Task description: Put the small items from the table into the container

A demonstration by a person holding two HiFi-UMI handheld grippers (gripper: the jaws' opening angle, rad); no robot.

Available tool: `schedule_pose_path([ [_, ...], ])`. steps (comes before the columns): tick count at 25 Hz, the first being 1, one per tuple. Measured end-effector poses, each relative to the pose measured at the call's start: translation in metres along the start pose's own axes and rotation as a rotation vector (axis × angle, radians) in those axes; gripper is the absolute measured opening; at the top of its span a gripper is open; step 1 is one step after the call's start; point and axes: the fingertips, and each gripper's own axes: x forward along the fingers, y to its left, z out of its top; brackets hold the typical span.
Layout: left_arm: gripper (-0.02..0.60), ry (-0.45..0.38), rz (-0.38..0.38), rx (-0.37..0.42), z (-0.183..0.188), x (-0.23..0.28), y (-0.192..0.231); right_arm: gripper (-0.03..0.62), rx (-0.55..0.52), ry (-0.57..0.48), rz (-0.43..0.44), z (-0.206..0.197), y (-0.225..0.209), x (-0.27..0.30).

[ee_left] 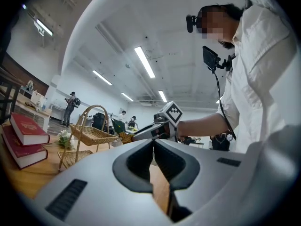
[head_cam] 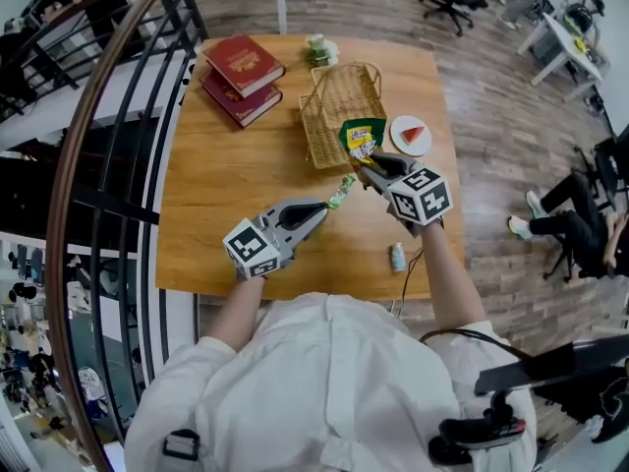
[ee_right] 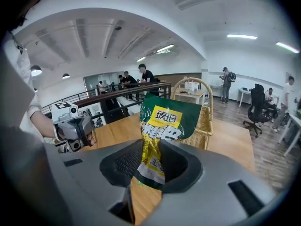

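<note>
Grips snack bag (head_cam: 361, 137) in right gripper (head_cam: 367, 165), just near of basket's (head_cam: 322, 131) right side. Holds left gripper's (head_cam: 323, 208) jaws together, nearer left, green sweet (head_cam: 342, 192) at its tip.

Green snack bag (ee_right: 170, 119), yellow label (ee_right: 165, 116) reading "琥珀", larger yellow characters beneath too creased to read, book (head_cam: 243, 64) covers illegible
</note>
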Motion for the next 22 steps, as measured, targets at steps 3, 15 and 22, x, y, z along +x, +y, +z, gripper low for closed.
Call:
schedule_pose_path([
  [3, 0.008, 0.003, 0.002, 0.009, 0.003, 0.001, 0.004, 0.121, 0.006, 0.017, 0.012, 0.018, -0.019, 0.003],
  [15, 0.008, 0.027, 0.047, 0.009, 0.011, -0.006, 0.018, 0.12, -0.028, 0.114, 0.024, 0.056, -0.067, 0.035],
  [22, 0.008, 0.028, 0.059, -0.009, 0.012, -0.003, 0.013, 0.12, 0.0, 0.18, 0.034, 0.055, -0.073, 0.039],
])
